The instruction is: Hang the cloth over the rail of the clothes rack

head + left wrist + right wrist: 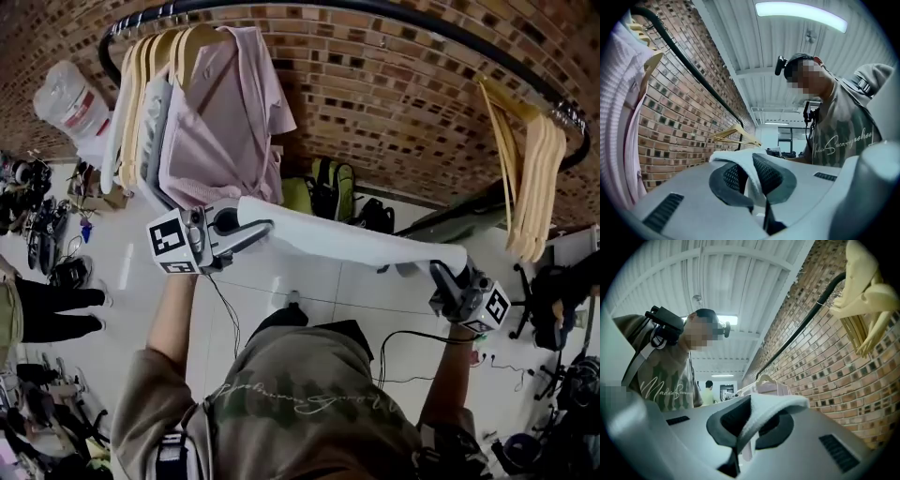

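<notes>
White cloth [352, 239] hangs between left gripper [262, 225] and right gripper [439, 269], below rail [441, 24].

A big work hall is shown, not a home. A bare brick wall [394, 84] is seen behind the black rail [683, 55] of a clothes rack, on which wooden hangers [534, 178] and a pink shirt [225, 112] are hung. The ceiling [717, 287] is made of ribbed metal sheets, and a long lamp [801, 15] is fixed to it. The floor [309, 277] is laid with shiny white tiles. Backpacks [328, 187], a stuffed plastic bag [67, 103] and black gear [42, 234] are left along its edges. Another person [708, 391] is seen far back.
</notes>
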The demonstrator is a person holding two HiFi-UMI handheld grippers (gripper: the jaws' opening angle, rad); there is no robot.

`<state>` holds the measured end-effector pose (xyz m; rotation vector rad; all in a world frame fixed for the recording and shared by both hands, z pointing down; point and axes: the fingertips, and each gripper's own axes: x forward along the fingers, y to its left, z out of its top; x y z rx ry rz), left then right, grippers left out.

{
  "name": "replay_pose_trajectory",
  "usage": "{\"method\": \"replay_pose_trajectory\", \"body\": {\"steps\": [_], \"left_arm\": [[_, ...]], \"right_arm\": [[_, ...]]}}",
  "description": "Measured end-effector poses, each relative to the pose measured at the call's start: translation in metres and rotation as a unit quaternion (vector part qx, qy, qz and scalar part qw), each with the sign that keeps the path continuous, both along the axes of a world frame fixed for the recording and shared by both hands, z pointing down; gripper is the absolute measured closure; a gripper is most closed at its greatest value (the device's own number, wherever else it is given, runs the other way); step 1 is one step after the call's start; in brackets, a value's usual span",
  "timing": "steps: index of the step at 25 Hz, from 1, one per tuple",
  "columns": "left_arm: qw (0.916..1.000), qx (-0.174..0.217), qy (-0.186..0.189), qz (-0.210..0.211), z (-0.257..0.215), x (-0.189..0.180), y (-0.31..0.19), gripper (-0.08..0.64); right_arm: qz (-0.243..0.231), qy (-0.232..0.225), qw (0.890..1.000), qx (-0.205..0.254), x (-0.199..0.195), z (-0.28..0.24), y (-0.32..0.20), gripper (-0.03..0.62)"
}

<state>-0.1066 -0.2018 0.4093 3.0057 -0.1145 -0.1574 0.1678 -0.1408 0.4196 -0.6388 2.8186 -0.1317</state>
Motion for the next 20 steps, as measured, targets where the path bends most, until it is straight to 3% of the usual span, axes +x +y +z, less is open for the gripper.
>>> {"method": "replay_pose_trajectory", "body": {"steps": [4, 6, 12, 15, 20], "left_arm": [[0.9989, 0.009, 0.046, 0.006, -0.025, -0.006, -0.024, 0.543], [0.9977, 0.007, 0.068, 0.006, -0.033, -0.008, -0.031, 0.543], [0.9986, 0.018, 0.048, -0.016, -0.043, -0.011, -0.038, 0.543], [0.9986, 0.031, 0.032, -0.029, -0.052, -0.007, -0.044, 0.543], [0.9975, 0.032, 0.058, -0.026, -0.079, -0.008, -0.055, 0.543]], "right_arm": [[-0.018, -0.028, 0.999, 0.027, -0.006, -0.02, -0.024, 0.575], [-0.034, -0.021, 0.998, 0.044, -0.009, -0.028, -0.03, 0.575], [-0.045, 0.039, 0.998, 0.037, -0.01, -0.041, -0.047, 0.575], [-0.043, 0.048, 0.997, 0.032, -0.005, -0.056, -0.058, 0.575], [-0.056, 0.04, 0.997, 0.043, -0.005, -0.091, -0.065, 0.575]]}}
